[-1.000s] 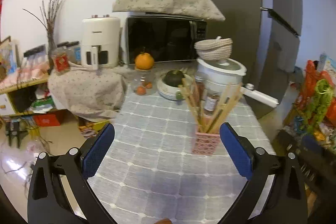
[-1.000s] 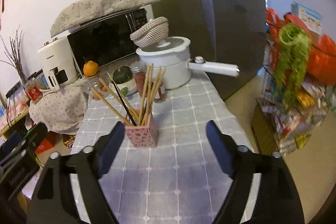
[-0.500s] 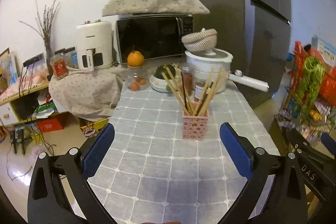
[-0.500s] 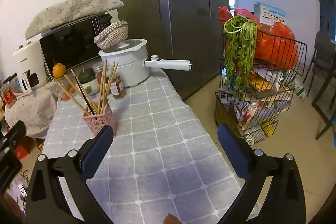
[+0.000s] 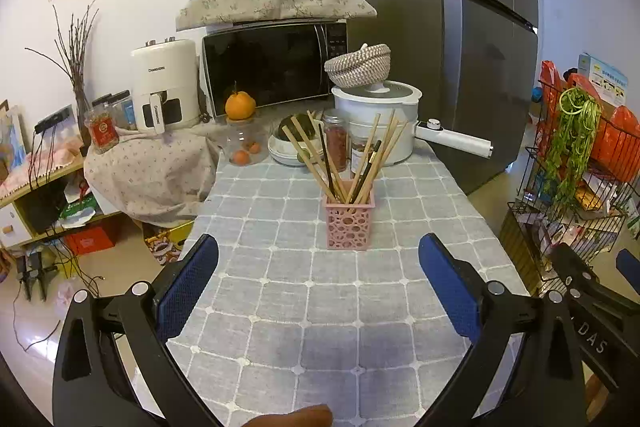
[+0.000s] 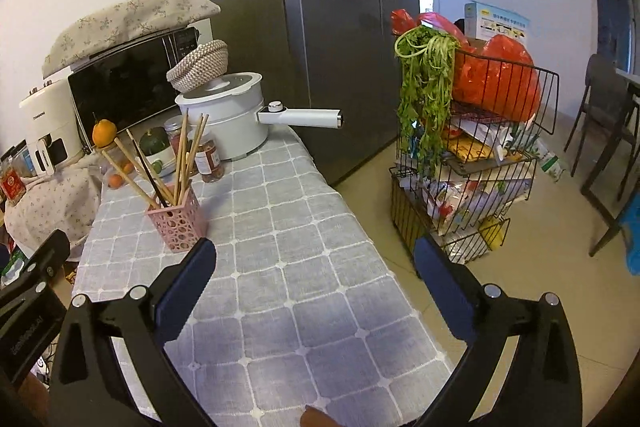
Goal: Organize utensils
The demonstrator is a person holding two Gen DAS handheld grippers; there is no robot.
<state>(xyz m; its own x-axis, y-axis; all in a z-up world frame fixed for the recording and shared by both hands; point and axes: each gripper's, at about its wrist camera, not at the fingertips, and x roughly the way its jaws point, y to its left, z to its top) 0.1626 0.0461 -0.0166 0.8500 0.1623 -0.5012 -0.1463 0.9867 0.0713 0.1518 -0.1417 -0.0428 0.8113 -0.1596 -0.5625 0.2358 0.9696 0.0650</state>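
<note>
**Both jaws wide and empty, chopsticks standing in their holder**

The pink holder point(image 5: 348, 221) stands upright on the grey checked worktop point(image 5: 280, 307), near its middle, with a fan of chopsticks point(image 5: 352, 163) leaning outward against its rim; most are pale wood, a few dark. They splay because the holder is wider than the bundle, so each stick rests where its tip wedges at the bottom.

The left gripper point(image 5: 318, 281) hangs short of the holder with its jaws wide and nothing between them, the holder framed just beyond the gap. The right gripper point(image 6: 314, 277) also shows wide jaws, which have just been opening, with only bare cloth between them; the holder point(image 6: 178, 225) sits near its left finger point(image 6: 186, 285), apart from it.

Jars, a white pot point(image 5: 378, 119) and a bowl crowd the far end of the worktop. Since no loose utensils lie on the cloth, the sorting looks largely done.
</note>
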